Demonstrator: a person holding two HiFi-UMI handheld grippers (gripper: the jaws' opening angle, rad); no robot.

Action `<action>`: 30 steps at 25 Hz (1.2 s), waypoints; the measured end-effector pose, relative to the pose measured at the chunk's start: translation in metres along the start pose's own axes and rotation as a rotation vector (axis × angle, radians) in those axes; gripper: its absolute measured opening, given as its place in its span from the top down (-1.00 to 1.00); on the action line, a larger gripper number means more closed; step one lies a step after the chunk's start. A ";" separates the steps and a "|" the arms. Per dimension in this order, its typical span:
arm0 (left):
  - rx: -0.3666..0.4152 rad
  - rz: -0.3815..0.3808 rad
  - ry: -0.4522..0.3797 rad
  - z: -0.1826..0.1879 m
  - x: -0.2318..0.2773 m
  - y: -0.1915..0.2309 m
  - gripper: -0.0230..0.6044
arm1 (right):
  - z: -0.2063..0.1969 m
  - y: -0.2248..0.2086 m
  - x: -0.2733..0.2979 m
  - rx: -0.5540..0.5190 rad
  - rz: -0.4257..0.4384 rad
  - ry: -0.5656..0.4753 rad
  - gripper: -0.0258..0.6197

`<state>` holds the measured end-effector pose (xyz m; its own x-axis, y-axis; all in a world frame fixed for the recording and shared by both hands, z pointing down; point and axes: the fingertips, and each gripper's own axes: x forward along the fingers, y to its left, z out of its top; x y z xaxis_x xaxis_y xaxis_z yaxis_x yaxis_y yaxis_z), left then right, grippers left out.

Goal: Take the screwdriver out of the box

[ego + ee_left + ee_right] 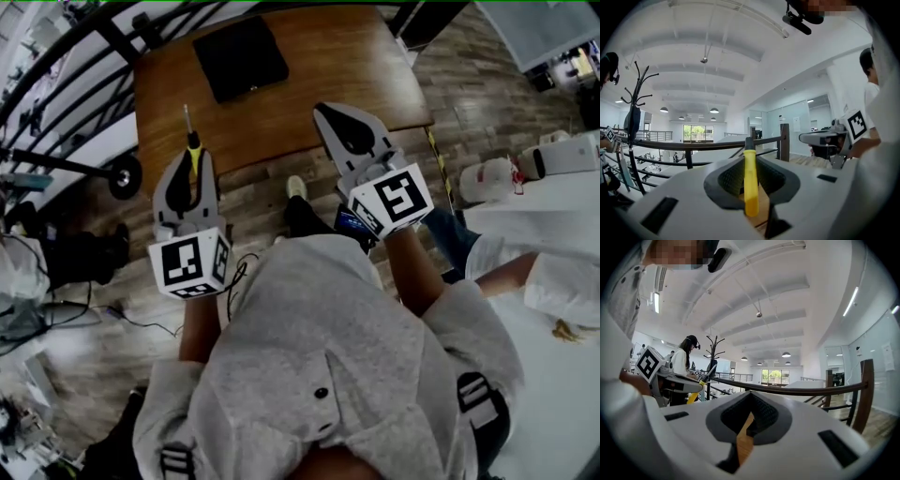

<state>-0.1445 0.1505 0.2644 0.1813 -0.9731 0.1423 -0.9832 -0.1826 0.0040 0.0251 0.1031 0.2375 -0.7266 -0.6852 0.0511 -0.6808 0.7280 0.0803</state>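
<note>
Fingers (174,183) of the left gripper (193,161) clamp a yellow-handled screwdriver (750,183); the right gripper (326,110) is closed, empty; a flat black box (240,56) sits at twelve o'clock.

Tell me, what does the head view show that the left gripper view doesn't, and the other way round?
Only the head view shows the wooden table, the black box lying on it, and the person's grey top. Only the left gripper view shows the ceiling lights, the coat stand and the far window. Both show the yellow-handled screwdriver clamped in the left gripper's jaws, and the right gripper.
</note>
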 end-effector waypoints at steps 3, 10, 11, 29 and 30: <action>-0.003 -0.031 -0.001 -0.003 -0.008 -0.012 0.66 | -0.003 0.002 -0.013 0.006 -0.015 0.008 0.88; -0.009 -0.064 0.016 -0.007 -0.019 -0.033 0.66 | -0.014 0.002 -0.034 0.028 -0.056 0.027 0.88; -0.010 -0.068 0.018 -0.007 -0.019 -0.036 0.66 | -0.014 0.001 -0.037 0.028 -0.060 0.028 0.88; -0.013 -0.131 0.031 -0.015 -0.044 -0.066 0.66 | -0.022 0.019 -0.077 0.033 -0.079 0.060 0.88; -0.012 -0.127 0.030 -0.014 -0.046 -0.063 0.66 | -0.021 0.022 -0.076 0.029 -0.077 0.061 0.88</action>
<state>-0.0914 0.2086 0.2719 0.3038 -0.9376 0.1691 -0.9526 -0.3021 0.0361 0.0673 0.1713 0.2558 -0.6660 -0.7383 0.1063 -0.7372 0.6732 0.0570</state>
